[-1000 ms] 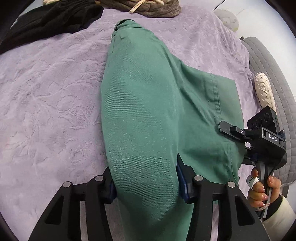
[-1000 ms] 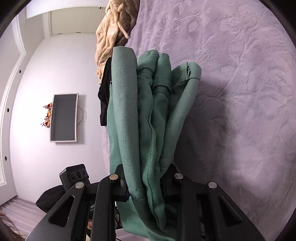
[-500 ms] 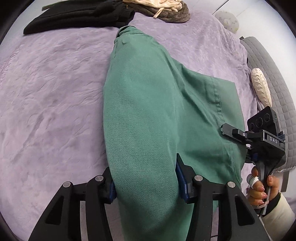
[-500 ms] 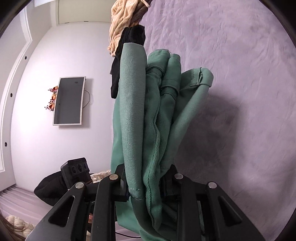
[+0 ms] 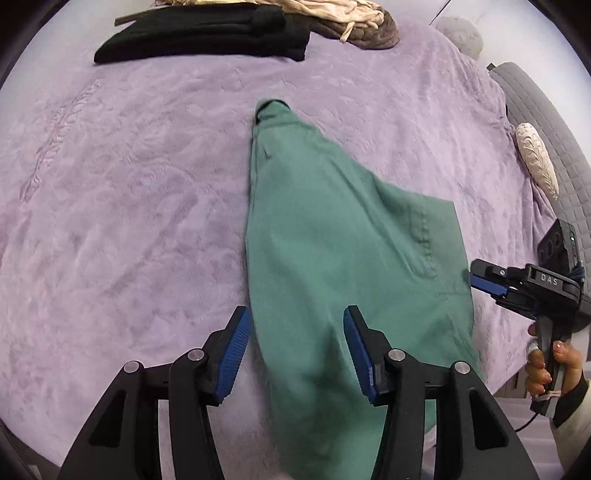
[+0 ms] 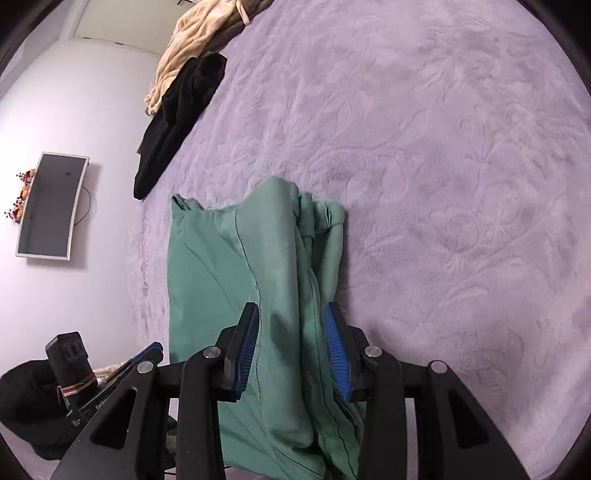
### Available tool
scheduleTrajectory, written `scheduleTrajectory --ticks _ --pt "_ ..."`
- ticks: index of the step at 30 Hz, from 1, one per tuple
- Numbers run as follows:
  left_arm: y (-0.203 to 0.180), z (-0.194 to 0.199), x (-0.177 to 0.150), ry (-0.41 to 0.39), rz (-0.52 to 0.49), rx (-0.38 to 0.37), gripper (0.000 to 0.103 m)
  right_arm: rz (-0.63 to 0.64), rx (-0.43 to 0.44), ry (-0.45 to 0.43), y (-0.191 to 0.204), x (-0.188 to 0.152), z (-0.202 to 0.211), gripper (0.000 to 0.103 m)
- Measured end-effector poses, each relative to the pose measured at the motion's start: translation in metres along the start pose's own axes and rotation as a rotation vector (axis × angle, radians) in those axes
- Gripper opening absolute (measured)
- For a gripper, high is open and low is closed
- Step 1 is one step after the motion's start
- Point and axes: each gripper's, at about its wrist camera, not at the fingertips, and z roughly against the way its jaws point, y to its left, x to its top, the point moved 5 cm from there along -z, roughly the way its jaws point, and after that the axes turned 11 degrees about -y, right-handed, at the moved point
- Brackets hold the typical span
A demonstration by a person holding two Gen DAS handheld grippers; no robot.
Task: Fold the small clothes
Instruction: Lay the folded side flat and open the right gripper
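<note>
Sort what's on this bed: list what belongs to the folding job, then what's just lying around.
Job: green trousers, left gripper, right gripper.

Lying about: black garment, beige clothes pile, cream cushion, grey pillow, wall TV.

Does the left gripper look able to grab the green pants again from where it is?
Probably yes. The left gripper is open with the green pants lying between its fingers on the purple blanket, and nothing sits in the way.
</note>
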Motion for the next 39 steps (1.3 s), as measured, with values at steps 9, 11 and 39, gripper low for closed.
scheduleTrajectory --ticks 9,11,39 --pt "0.002 -0.079 0.047 -0.029 -0.058 0.222 0.064 0.118 -0.184 0.044 -0.005 0.023 -0.057 0.005" --pt "0.002 -0.081 0.047 -0.051 -0.085 0.245 0.076 0.065 -0.181 0.067 -0.023 0.022 -0.068 0.003" --pt "-0.020 -0.004 -0.094 0.114 -0.132 0.186 0.084 0.212 -0.201 0.207 -0.003 -0.105 0.047 0.024"
